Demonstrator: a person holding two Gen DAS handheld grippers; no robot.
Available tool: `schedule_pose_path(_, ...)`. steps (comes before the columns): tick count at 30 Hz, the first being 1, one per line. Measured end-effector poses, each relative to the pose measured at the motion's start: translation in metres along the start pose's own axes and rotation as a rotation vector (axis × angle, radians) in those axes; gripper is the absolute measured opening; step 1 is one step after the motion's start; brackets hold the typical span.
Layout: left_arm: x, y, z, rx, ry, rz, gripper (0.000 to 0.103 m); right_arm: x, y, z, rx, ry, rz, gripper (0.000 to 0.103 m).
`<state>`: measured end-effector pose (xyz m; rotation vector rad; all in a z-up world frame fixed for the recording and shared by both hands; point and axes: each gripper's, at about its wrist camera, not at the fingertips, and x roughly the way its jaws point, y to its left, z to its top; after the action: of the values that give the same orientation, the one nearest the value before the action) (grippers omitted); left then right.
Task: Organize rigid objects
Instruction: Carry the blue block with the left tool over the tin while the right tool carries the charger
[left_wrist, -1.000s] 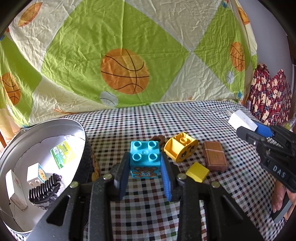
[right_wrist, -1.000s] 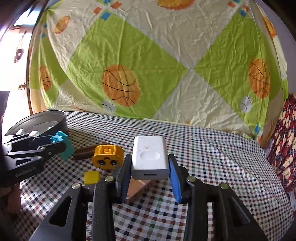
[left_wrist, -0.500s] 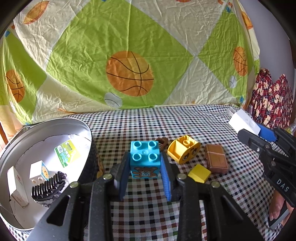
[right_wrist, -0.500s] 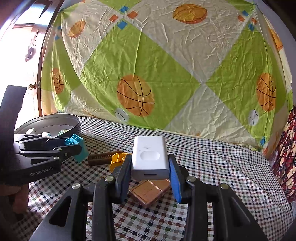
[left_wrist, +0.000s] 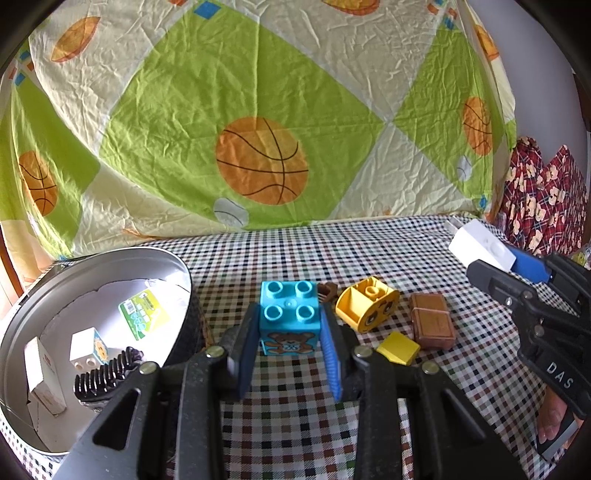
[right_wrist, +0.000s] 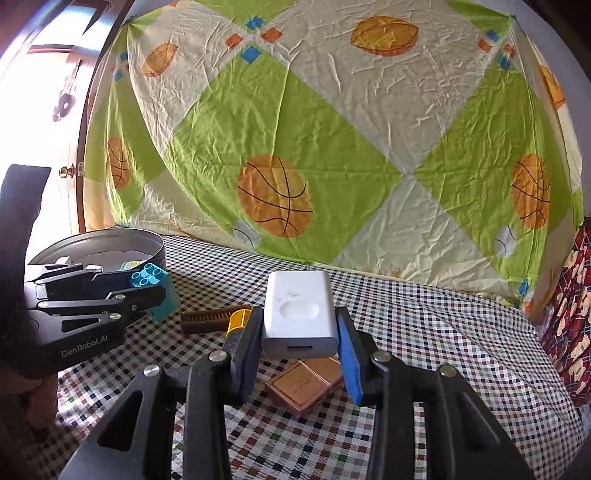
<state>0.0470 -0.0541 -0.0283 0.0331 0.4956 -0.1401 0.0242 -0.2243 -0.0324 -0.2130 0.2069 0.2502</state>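
My left gripper (left_wrist: 289, 332) is shut on a blue toy brick (left_wrist: 289, 314) with a bear picture, held above the checked tablecloth, right of a round metal tin (left_wrist: 110, 258). The tin holds a black comb (left_wrist: 107, 376), small white boxes and a green packet. My right gripper (right_wrist: 301, 332) is shut on a white charger block (right_wrist: 300, 314), held above a brown box (right_wrist: 306, 384). On the cloth lie a yellow curved brick (left_wrist: 365, 302), a small yellow piece (left_wrist: 398, 347), the brown box (left_wrist: 431, 321) and a brown comb (right_wrist: 207, 321).
A green and cream basketball-print sheet (left_wrist: 258, 129) hangs behind the table. Red patterned fabric (left_wrist: 543, 199) is at the far right. A door (right_wrist: 48, 110) stands at the left in the right wrist view.
Both grippers have risen a little with their loads. The right gripper has moved forward over the brown box, hiding most of the yellow brick.
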Motion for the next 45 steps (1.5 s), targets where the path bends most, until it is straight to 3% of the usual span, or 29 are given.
schedule_pose_path(45,-0.022,0.019,-0.007,-0.07,-0.028,-0.009,0.03,-0.007,0.024,0.002,0.005,0.017,0.07,0.04)
